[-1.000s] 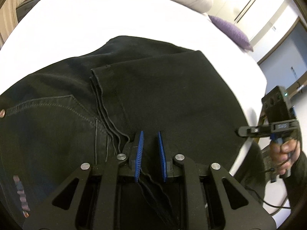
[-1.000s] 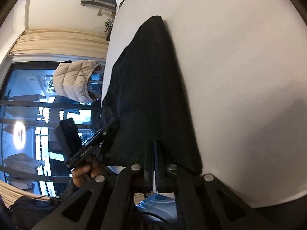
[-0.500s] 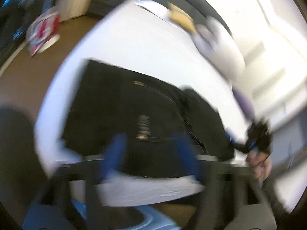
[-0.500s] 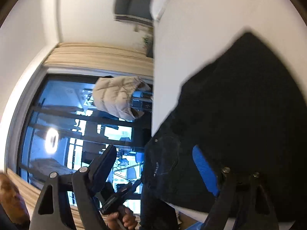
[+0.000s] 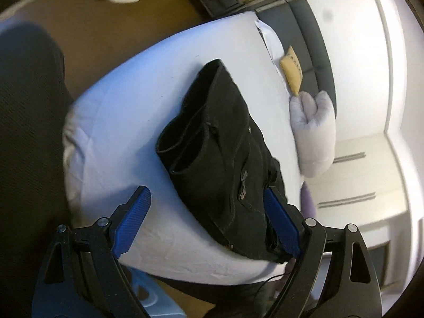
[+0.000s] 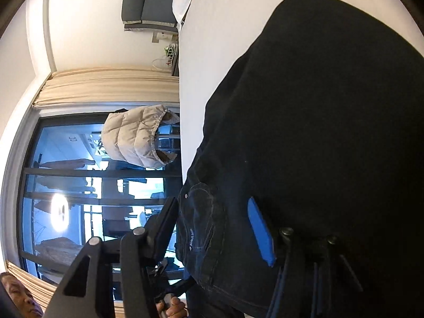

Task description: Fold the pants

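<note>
Black pants [image 5: 225, 145] lie folded on the white bed [image 5: 119, 132], their open waist end toward the bed's left side. My left gripper [image 5: 205, 192] stands wide open above the bed's near edge. The pants' near end lies under and between its blue pads [image 5: 132, 217], and neither pad presses on the cloth. In the right wrist view the pants [image 6: 318, 132] fill the right half. My right gripper [image 6: 212, 201] straddles their pocket edge with its jaws closing. Its blue pad [image 6: 261, 233] lies over the cloth and the other finger [image 6: 164, 225] stays clear of it.
A pale lilac pillow [image 5: 315, 132] and a yellow cushion [image 5: 291, 74] lie by the dark grey headboard [image 5: 310, 39]. Brown floor [image 5: 106, 26] runs past the bed. A beige puffer jacket [image 6: 137, 137] hangs before the window [image 6: 66, 185]. A hand [image 6: 169, 307] shows low down.
Both grippers let go of the pants' edges and opened. The left one swung round and rolled to face the pants' waist end. The right one shifted along the pants and its jaws narrowed again.
</note>
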The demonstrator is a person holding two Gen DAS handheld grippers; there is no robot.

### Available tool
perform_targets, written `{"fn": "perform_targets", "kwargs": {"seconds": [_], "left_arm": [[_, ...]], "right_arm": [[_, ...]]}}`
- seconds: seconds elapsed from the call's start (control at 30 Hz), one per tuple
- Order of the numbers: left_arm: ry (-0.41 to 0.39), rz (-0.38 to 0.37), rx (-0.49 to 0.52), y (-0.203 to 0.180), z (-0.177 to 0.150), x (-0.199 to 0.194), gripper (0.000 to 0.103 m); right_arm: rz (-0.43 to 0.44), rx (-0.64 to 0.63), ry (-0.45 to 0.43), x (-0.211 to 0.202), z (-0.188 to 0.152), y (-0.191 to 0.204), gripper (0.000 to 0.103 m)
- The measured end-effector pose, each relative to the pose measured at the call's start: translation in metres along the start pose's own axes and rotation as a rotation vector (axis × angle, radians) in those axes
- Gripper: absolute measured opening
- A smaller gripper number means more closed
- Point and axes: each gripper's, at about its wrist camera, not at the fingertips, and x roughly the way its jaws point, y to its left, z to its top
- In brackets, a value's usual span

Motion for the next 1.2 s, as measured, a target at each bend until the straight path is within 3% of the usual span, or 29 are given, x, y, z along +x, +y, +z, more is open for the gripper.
{"fn": "perform_targets", "kwargs": {"seconds": [0.23,0.43,0.5,0.57,0.67,0.8,0.97,1.07,1.1,1.2], "left_arm": [[-0.031,-0.084,-0.068,0.018,0.014,0.012,0.083],[0.003,-0.141,-0.119,0.017,0.020,0.036,0.057],[0.009,-0.150,-0.158,0.023,0.021,0.040,0.038],[0.018,-0.142,-0.172,0.027,0.022,0.045,0.026],[0.017,-0.115,-0.130,0.022,0.024,0.049,0.020],[0.002,-0.067,-0.003,-0.007,0.025,0.049,0.016],[-0.014,-0.033,0.138,-0.048,0.023,0.047,0.015],[-0.018,-0.029,0.204,-0.074,0.019,0.045,0.015],[-0.019,-0.027,0.228,-0.082,0.018,0.044,0.015],[-0.019,-0.023,0.314,-0.115,0.008,0.044,0.015]], "right_arm": [[0.031,-0.022,0.024,0.005,0.000,0.005,0.060],[0.045,-0.029,0.033,0.008,-0.001,0.008,0.060],[0.048,-0.038,0.042,0.009,-0.001,0.011,0.060],[0.049,-0.042,0.053,0.013,0.000,0.013,0.060],[0.031,-0.064,0.081,0.020,0.004,0.024,0.060],[0.006,-0.124,0.142,0.039,0.016,0.050,0.063],[-0.084,-0.218,0.276,0.087,0.026,0.078,0.067],[-0.210,-0.224,0.372,0.119,0.029,0.067,0.072],[-0.276,-0.220,0.405,0.131,0.028,0.056,0.067],[-0.255,-0.207,0.386,0.133,0.033,0.046,0.067]]}}
